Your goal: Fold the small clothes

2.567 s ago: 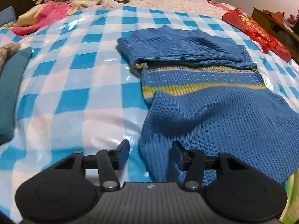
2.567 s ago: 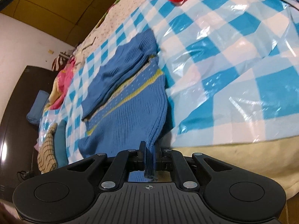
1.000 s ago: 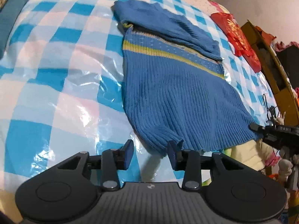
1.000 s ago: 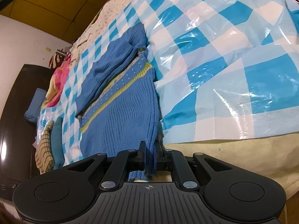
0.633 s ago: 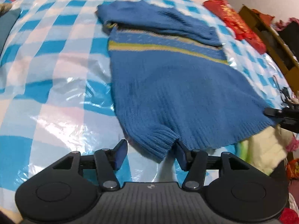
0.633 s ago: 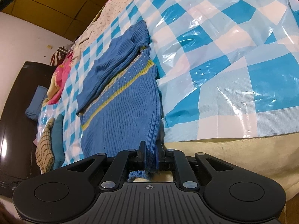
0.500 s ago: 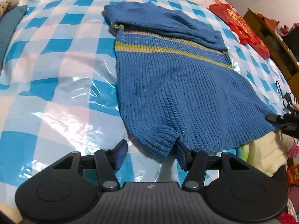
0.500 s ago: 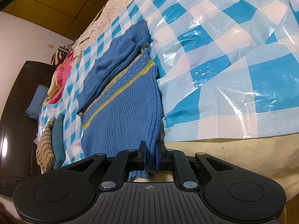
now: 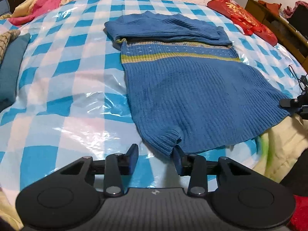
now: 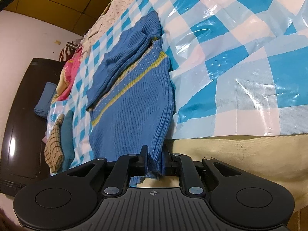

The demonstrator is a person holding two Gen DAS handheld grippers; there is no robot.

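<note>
On the bed: a checked plastic sheet (image 9: pixel 63 80) covers the top, and the blue sweater (image 9: pixel 184 88) lies flat on it, sleeves already folded across the chest, hem toward the near edge of the sheet.
Sweater, right hem corner: hanging just past the edge of the sheet, and the right gripper (image 10: pixel 154 161) has it pinched, fingers clenched on the ribbed knit.
Sweater, left hem corner: a bunched lump of ribbing sits right between the spread fingers of the left gripper (image 9: pixel 155 158); jaws wide apart, gripping nothing, the right-hand finger just touching the knit.
Step in hand, as I read it: get the left side hold to match the right, then carry the hem up toward the yellow stripe (image 9: pixel 173 57).
How to do it well: push the left gripper a touch further over the lump so both knit layers sit deep between the pads, then close. A shallow bite on a loose knit would likely slip. Lift both corners level and together, or the fold edge will run crooked.
Beside the sweater: a teal cloth (image 9: pixel 9 73) lies well to its left, a red bag (image 9: pixel 242 17) beyond its right shoulder. Both are clear of the fold path.
Hard to make out: whether the right gripper holds both layers. The hem tip hides behind its body.
Cut off: only the tip of the right gripper shows in the left view.
</note>
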